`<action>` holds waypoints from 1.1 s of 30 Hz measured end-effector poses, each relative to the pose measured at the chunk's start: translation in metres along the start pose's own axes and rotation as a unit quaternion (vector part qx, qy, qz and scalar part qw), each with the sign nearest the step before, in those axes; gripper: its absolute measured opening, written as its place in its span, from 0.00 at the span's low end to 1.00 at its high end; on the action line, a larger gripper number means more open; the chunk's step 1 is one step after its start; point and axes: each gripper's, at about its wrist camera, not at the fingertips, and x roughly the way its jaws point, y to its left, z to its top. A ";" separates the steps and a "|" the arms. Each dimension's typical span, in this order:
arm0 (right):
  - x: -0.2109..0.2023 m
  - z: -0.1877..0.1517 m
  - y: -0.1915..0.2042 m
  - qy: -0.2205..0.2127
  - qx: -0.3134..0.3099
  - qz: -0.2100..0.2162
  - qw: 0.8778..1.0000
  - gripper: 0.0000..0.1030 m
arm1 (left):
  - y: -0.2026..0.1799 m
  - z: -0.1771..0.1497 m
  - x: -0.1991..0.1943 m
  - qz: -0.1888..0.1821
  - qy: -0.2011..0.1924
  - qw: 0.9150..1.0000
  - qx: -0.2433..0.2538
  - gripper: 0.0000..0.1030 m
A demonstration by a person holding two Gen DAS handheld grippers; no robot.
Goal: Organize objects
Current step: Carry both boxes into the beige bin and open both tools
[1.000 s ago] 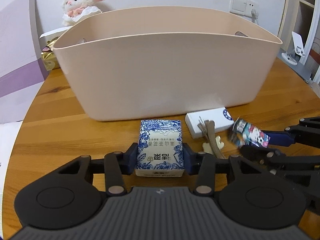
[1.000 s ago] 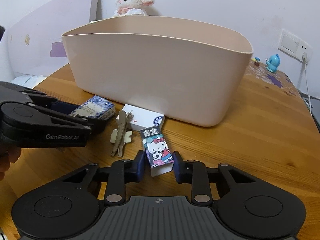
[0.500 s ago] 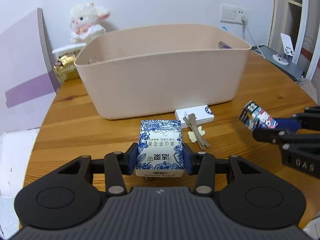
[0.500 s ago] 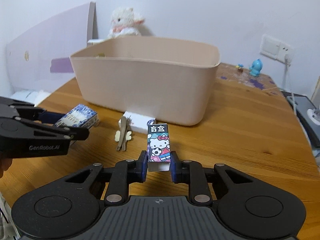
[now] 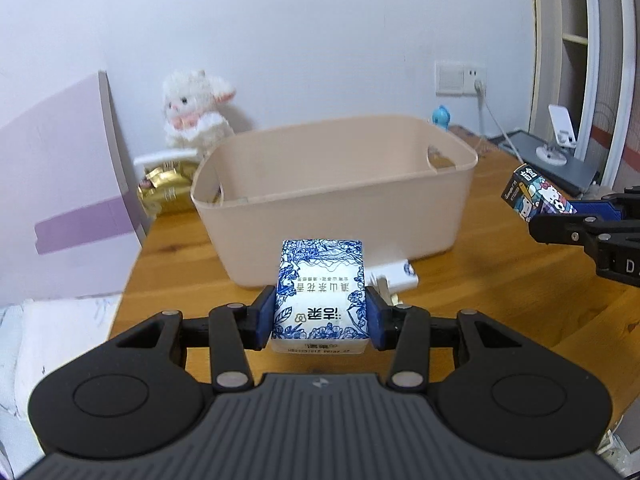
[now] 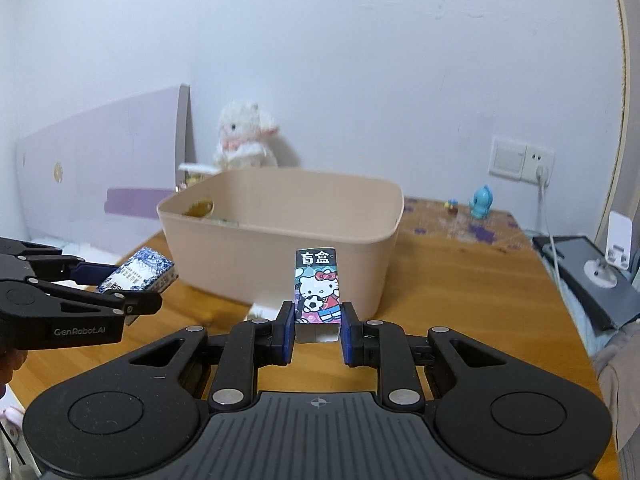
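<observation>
My left gripper (image 5: 320,322) is shut on a blue-and-white floral box (image 5: 320,294), held in the air in front of the beige tub (image 5: 336,204). From the right wrist view the same box (image 6: 138,274) hangs at the left. My right gripper (image 6: 317,330) is shut on a tall cartoon-cat box (image 6: 317,286), upright and lifted before the tub (image 6: 280,240). The left wrist view shows that box (image 5: 534,198) at the right, level with the tub's rim. A white flat box (image 5: 394,278) lies on the wooden table (image 5: 500,292), partly hidden behind the floral box.
A white plush lamb (image 5: 196,110) sits behind the tub beside a gold packet (image 5: 166,190). A purple-and-white board (image 5: 60,208) leans at the left. A small blue figure (image 6: 481,202) and a wall socket (image 6: 520,159) are at the back right, a dark device (image 6: 592,280) with a white stand beyond the right edge.
Both grippers have risen and drawn back from the tub with their boxes. The tub now looks smaller and its inside shows. The cartoon-cat box has turned upright.
</observation>
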 end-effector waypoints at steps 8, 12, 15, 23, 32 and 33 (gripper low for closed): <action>0.000 0.030 -0.006 -0.040 0.002 -0.009 0.999 0.20 | 0.008 0.030 -0.003 0.011 -0.028 1.000 0.000 0.46; 0.009 0.045 -0.010 -0.051 0.005 -0.011 0.999 0.20 | 0.014 0.045 0.005 0.017 -0.033 0.999 -0.003 0.46; 0.020 0.054 -0.015 -0.054 0.010 -0.012 0.998 0.20 | 0.018 0.057 0.017 0.020 -0.034 0.999 -0.007 0.46; 0.062 0.075 -0.036 -0.049 0.020 -0.016 0.998 0.20 | 0.024 0.086 0.071 0.029 -0.019 0.999 -0.011 0.46; 0.127 0.083 -0.041 -0.006 0.008 -0.023 1.000 0.20 | 0.029 0.098 0.141 0.026 0.032 0.999 -0.035 0.46; 0.135 0.082 -0.041 0.002 0.006 -0.024 1.000 0.20 | 0.030 0.098 0.147 0.024 0.037 0.998 -0.037 0.46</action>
